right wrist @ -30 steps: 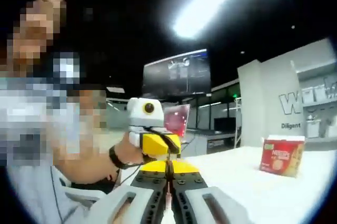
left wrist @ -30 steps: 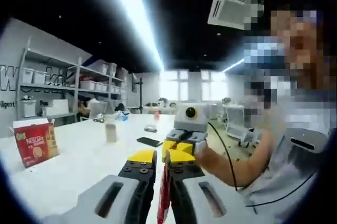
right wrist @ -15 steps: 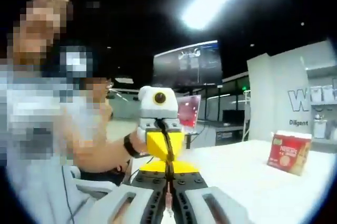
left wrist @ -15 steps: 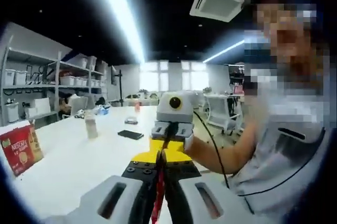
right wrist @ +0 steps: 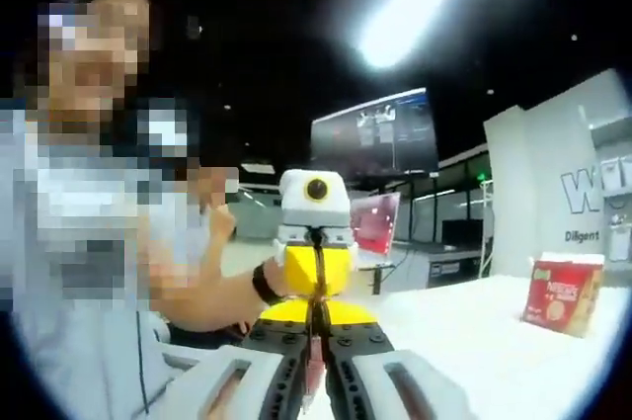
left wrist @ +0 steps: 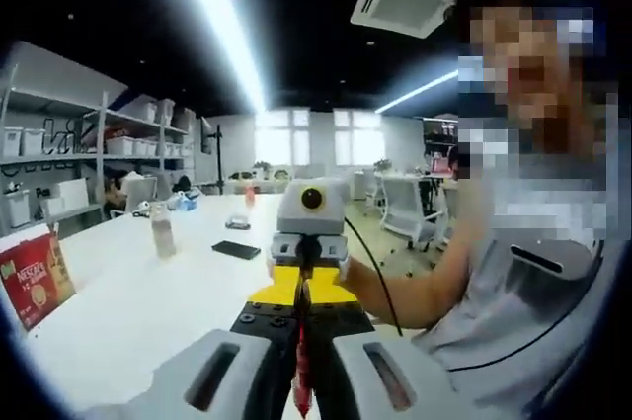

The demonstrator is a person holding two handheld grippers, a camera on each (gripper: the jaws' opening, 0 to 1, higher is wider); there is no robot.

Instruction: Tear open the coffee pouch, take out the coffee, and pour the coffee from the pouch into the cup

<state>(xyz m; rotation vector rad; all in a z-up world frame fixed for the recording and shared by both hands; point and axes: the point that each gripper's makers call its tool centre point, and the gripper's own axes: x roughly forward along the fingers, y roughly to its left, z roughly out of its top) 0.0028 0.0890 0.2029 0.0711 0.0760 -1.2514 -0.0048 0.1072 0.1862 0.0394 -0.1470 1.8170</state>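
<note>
Both grippers met nose to nose above the counter [left wrist: 128,311]: your left gripper [left wrist: 300,313] was closed on the coffee pouch [left wrist: 301,380], and your right gripper [right wrist: 314,326] was clamped on the same thin red strip, seen edge-on between its jaws. You held the pouch in the air between them, its long axis running roughly from one gripper toward the other (its ends were hidden, so I could not tell which way the top pointed). By my reading, you were at the tearing step. Next, you would need to pull the grippers apart. A red Nescafe box [right wrist: 561,294] stood well off on the counter.
</note>
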